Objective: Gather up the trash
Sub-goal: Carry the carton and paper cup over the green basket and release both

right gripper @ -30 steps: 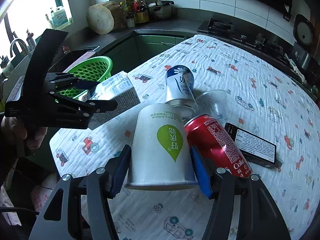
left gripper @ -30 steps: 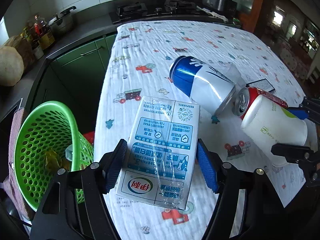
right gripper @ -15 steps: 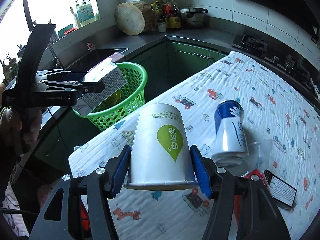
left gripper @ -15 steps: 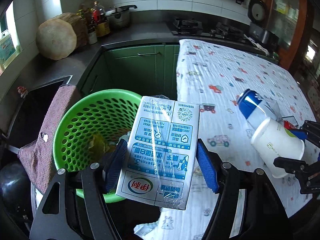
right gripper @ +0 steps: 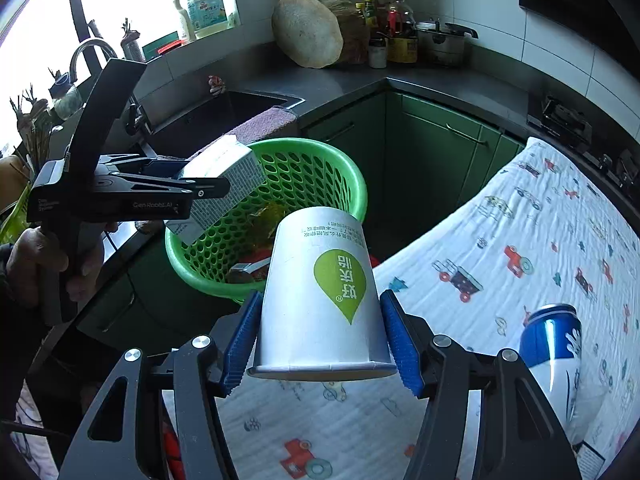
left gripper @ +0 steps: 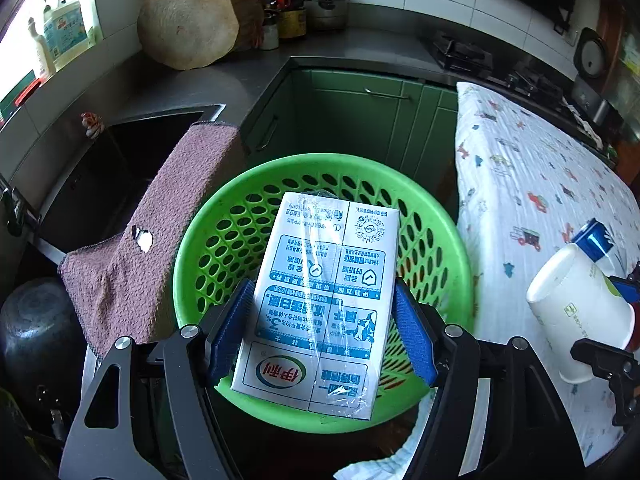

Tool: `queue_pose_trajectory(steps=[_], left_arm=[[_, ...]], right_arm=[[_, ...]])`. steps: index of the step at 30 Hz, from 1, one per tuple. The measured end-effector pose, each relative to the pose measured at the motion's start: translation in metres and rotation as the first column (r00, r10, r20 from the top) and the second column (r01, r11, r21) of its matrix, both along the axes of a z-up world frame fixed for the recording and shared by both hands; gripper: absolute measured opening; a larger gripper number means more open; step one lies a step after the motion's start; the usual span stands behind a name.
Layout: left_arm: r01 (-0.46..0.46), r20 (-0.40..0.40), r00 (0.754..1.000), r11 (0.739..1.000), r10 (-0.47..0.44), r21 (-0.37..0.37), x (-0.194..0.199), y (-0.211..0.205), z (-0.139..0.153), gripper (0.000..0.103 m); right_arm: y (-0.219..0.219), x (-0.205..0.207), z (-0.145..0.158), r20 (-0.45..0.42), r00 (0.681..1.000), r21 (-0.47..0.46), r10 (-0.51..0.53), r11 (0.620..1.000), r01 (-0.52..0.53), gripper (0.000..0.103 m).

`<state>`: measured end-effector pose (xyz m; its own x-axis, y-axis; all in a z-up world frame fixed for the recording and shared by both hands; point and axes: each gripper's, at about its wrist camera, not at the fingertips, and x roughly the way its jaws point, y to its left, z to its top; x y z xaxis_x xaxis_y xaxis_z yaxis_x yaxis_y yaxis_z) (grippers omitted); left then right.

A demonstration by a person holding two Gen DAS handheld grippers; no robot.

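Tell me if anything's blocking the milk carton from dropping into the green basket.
Nothing visible blocks it. The left gripper holds the milk carton right over the green basket's open mouth, and the towel hangs off to the side, clear of the opening. Trash already lies at the bottom, well below the rim.

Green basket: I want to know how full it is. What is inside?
In the green basket, yellow wrappers and some red and dark scraps lie at the bottom. The milk carton and paper cup hide the rest.
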<state>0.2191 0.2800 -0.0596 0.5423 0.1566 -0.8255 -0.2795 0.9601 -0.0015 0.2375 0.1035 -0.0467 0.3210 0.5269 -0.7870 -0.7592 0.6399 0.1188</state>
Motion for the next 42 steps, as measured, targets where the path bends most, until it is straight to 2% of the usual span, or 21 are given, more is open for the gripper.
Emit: queue_pose_trajectory(steps=[9, 18, 32, 39, 42], left_arm=[[-0.049, -0.047, 0.998, 0.998, 0.047, -0.037, 0.010, 0.026, -0.027, 0.069], [-0.079, -0.059, 0.995, 0.995, 0.076, -0.063, 0.008, 0.039, -0.037, 0.070], [-0.119, -0.037, 0.992, 0.991, 0.117, -0.067, -0.010, 0.052, -0.026, 0.078], [-0.134, -0.025, 0.991, 0.989, 0.133, -0.063, -0.021, 0.055, -0.020, 0.081], [-0.134, -0.020, 0.991, 0.989, 0.133, -0.066, -0.024, 0.054, -0.017, 0.082]], right_arm=[[0.044, 0.024, -0.014, -0.033, 0.999, 0.000, 0.016, 1.000, -0.016, 0.058], [0.070, 0.046, -0.027, -0.082, 0.996, 0.010, 0.016, 1.000, -0.016, 0.058], [0.105, 0.057, -0.041, -0.122, 0.992, 0.036, 0.023, 0.999, -0.019, 0.059], [0.105, 0.055, -0.040, -0.138, 0.990, 0.062, 0.024, 0.998, -0.016, 0.060], [0.100, 0.051, -0.037, -0.130, 0.991, 0.070, 0.021, 0.997, -0.012, 0.067]])
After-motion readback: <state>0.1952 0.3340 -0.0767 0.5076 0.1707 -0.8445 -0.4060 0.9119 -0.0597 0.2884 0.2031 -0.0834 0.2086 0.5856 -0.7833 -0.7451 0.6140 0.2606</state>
